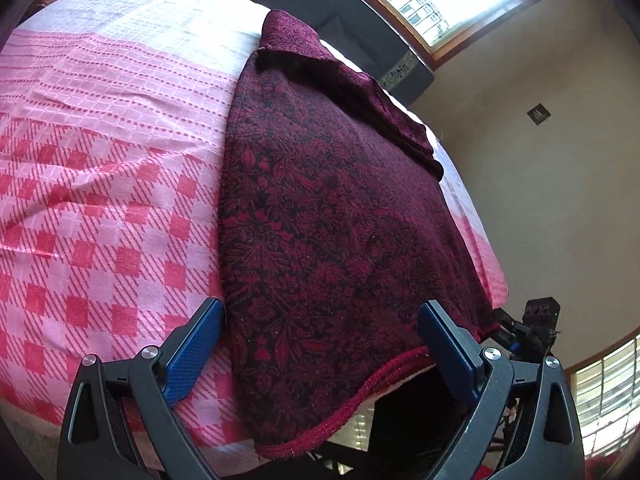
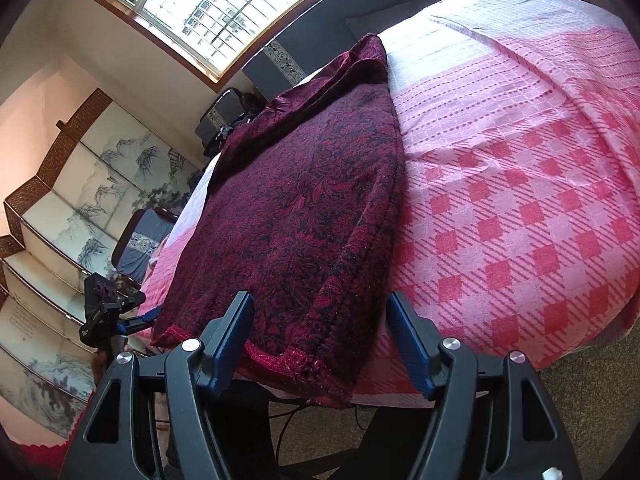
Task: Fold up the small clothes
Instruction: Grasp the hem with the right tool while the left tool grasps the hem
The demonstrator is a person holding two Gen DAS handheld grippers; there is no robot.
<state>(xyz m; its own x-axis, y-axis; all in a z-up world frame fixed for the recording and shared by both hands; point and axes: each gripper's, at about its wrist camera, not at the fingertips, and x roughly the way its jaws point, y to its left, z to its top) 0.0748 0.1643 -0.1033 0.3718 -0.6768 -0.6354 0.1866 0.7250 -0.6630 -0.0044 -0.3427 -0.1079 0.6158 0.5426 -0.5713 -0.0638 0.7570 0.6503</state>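
Pink checked cloth (image 1: 100,200) covers the table, and the maroon garment (image 1: 340,220) lies on it, hem at the near edge. Both my grippers point downward at that hem, left gripper (image 1: 322,322) and right gripper (image 2: 320,314) spread, pinching nothing.

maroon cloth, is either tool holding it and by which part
Neither. Both the left tool and right tool stand open around the maroon cloth's near hem, not clamping it.

We lose garment (image 1: 340,216) far end behind its folded part. Bedcover (image 1: 100,160) cut off by frame edge. Under-bed area too dark to read.
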